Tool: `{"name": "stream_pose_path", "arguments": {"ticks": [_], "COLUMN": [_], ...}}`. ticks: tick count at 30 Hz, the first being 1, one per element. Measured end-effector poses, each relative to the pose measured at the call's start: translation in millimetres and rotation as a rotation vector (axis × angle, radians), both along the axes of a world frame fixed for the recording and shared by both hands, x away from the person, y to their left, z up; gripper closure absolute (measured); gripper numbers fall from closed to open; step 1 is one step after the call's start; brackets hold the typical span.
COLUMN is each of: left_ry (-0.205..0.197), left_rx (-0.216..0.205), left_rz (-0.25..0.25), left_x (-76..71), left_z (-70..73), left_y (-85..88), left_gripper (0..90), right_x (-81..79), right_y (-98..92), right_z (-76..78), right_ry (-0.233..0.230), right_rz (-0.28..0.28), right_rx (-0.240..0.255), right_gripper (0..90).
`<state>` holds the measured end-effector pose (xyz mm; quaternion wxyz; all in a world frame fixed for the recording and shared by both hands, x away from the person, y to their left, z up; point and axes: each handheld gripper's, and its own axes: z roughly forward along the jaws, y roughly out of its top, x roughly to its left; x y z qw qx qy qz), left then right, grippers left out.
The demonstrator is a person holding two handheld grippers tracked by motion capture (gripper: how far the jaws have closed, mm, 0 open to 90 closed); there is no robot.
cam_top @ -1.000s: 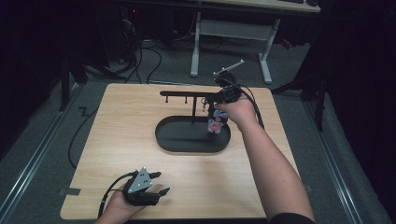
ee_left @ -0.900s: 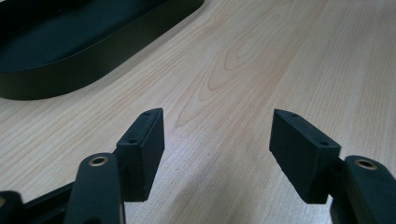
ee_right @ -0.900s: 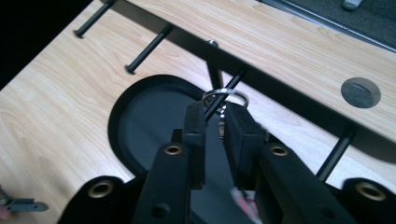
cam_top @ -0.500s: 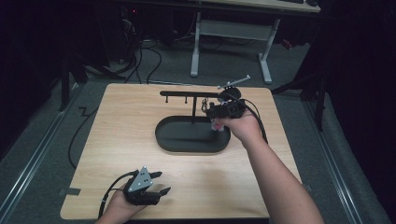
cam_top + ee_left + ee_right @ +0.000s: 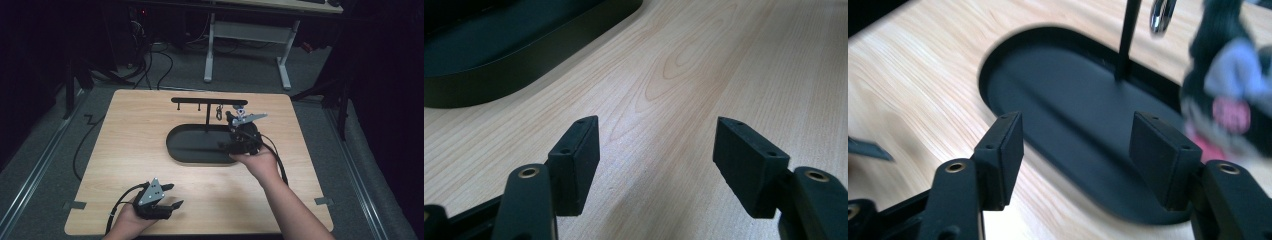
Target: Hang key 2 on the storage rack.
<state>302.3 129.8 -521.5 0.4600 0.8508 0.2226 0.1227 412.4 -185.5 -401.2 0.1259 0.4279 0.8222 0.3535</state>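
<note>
Lowered right gripper (image 5: 1075,130) (jaws just opening, empty) leaves keychain toy (image 5: 1230,95) beside it.

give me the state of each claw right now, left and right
left claw: open, nothing between the jaws, over bare table.
right claw: open, jaws just been opening, nothing between them, over the black tray; the keychain toy hangs beside it.

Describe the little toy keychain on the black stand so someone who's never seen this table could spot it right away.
Start at the wooden table and find the black oval tray near its middle, with a thin post rising to a hook bar. The toy keychain hangs at the bar's right end, by the open right gripper. It is a soft, dark figure with lilac and pink patches on a metal ring.
</note>
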Motion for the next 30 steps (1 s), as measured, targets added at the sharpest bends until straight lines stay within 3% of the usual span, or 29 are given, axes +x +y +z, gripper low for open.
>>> {"name": "stream_pose_path", "arguments": {"ticks": [6,10,11,12,13,17,22,27,30], "left_ry": [0.006,0.019,0.065,0.065,0.026,0.036,0.046,0.067,0.076], "left_rx": [-0.008,-0.025,-0.084,-0.084,-0.038,-0.052,-0.064,-0.085,-0.121], "left_rz": [0.005,0.021,0.049,0.049,0.036,0.055,0.077,0.111,0.151], "left_x": [0.9,2.6,-0.8,-0.8,3.4,4.6,5.7,8.4,9.7], "left_z": [0.5,0.1,-1.5,-1.5,0.2,0.0,-0.9,-0.9,-1.7], "left_y": [1.3,3.2,0.3,0.3,5.1,7.5,10.5,14.1,16.6], "left_gripper": [35.9,35.9,35.9,35.9,35.9,35.9,35.8,34.7,33.6], "right_x": [-32.9,-52.7,-57.5,-62.2,-67.0,-84.4,-109.9,-136.4,-143.2], "right_y": [-4.0,-10.3,-12.2,-14.2,-16.4,-30.1,-63.3,-103.9,-120.6], "right_z": [-26.3,-45.7,-50.9,-56.5,-61.9,-82.0,-103.3,-116.5,-121.5], "right_ry": [-0.098,-0.124,-0.140,-0.152,-0.153,-0.160,-0.168,-0.239,-0.204], "right_rz": [-0.006,-0.004,-0.009,-0.014,-0.019,-0.035,-0.090,-0.228,-0.265], "right_rx": [0.019,0.052,0.042,0.033,0.025,0.025,0.031,-0.015,0.001], "right_gripper": [33.1,28.1,27.0,25.4,23.7,20.7,17.1,11.4,6.6]}}
